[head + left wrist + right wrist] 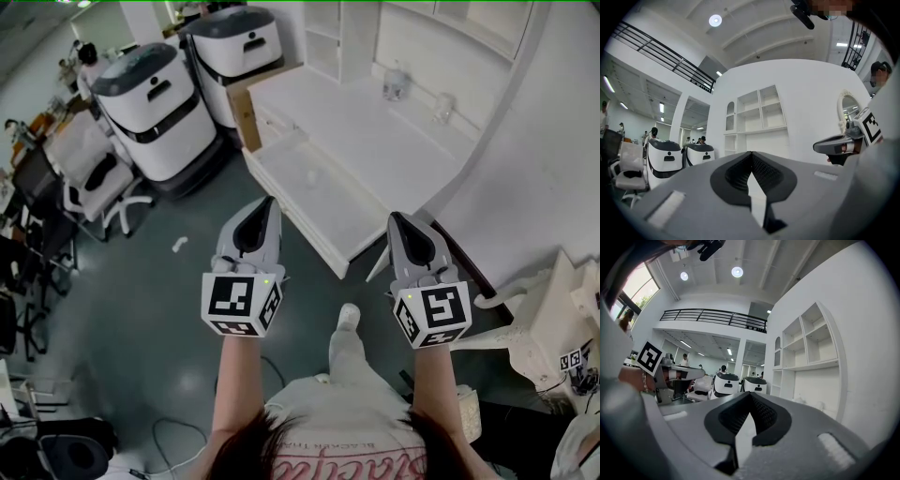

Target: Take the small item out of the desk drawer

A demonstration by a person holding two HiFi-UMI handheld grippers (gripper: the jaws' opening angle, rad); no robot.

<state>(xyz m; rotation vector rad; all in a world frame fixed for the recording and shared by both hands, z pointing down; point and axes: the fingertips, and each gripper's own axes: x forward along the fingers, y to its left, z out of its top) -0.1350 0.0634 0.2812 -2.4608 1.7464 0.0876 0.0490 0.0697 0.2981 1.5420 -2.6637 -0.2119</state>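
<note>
The drawer (323, 211) is a wide, shallow white tray with a low rim. It stands pulled out from the front edge of the white counter (370, 131), towards the person. Its inside looks plain and pale. The small item cannot be made out in it: from the head view, anything lying there is too small and too pale against the white bottom.

In both gripper views the drawer and the counter top are hidden behind the grey body of the gripper, and only the white shelf unit (759, 110) above the counter shows. At the right edge of the head view a white carved piece of furniture (548, 328) is cut off. The office chairs (103, 183) at the left edge overlap each other, so their number is not sure.

There are two claws. The left claw (267, 201) has its tips pressed together with nothing between them. The right claw (395, 218) is closed in the same way and is also empty. Both hang over the grey floor (141, 309), short of the drawer's front rim, and each gripper carries one marker cube.

Two small clear things (396, 84) (441, 108) stand near the back edge of the counter. Two white-and-dark machines (150, 103) (234, 42) stand beyond its left end. One small white scrap (180, 245) lies on the floor.
</note>
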